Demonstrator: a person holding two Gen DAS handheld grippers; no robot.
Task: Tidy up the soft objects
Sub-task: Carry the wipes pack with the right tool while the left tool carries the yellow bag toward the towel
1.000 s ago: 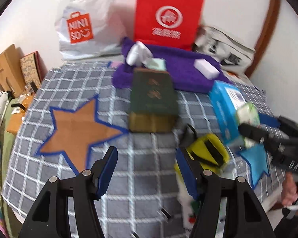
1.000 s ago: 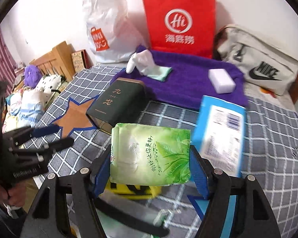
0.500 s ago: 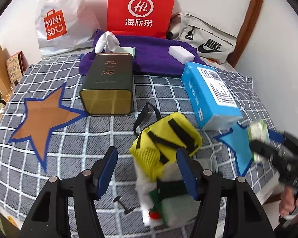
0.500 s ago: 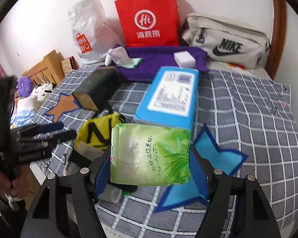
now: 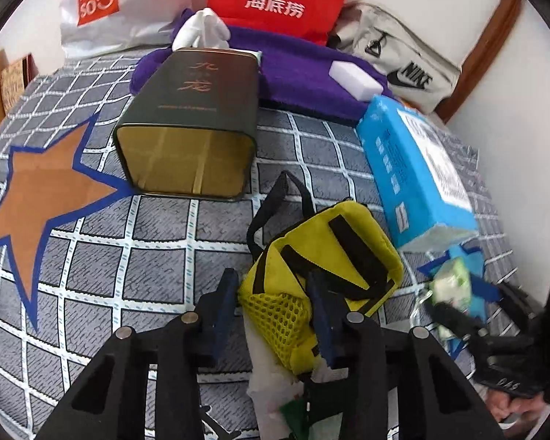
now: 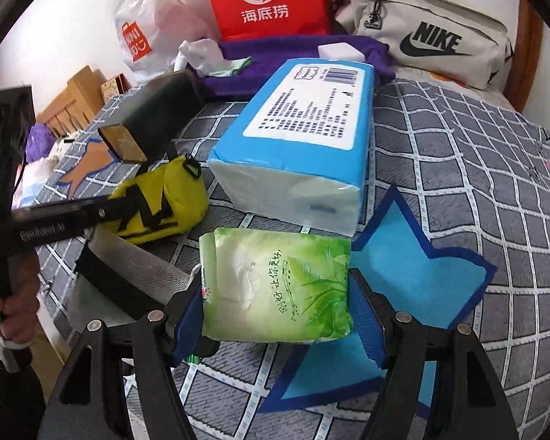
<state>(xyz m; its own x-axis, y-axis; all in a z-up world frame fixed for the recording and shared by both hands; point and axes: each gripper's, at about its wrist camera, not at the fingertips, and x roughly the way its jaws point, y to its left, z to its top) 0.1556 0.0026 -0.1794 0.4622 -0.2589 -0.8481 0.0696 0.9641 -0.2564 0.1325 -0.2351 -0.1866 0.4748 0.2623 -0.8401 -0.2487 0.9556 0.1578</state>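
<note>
Jaws of the left gripper (image 5: pixel 273 311) closing around the yellow pouch (image 5: pixel 322 256); beside it, right gripper (image 6: pixel 277 315) clamps the green tissue pack (image 6: pixel 275 286).

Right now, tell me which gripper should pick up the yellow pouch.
Left. The left gripper is closing with the yellow pouch's mesh end between its fingers, while the right gripper is already shut on the green tissue pack above the blue star.

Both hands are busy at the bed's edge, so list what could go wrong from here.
1. The left gripper is closing around only the mesh corner of the yellow pouch; it may slip or drag.
2. The right gripper holds the green tissue pack over the blue star, near the mattress edge; released carelessly, it could slide off.
</note>
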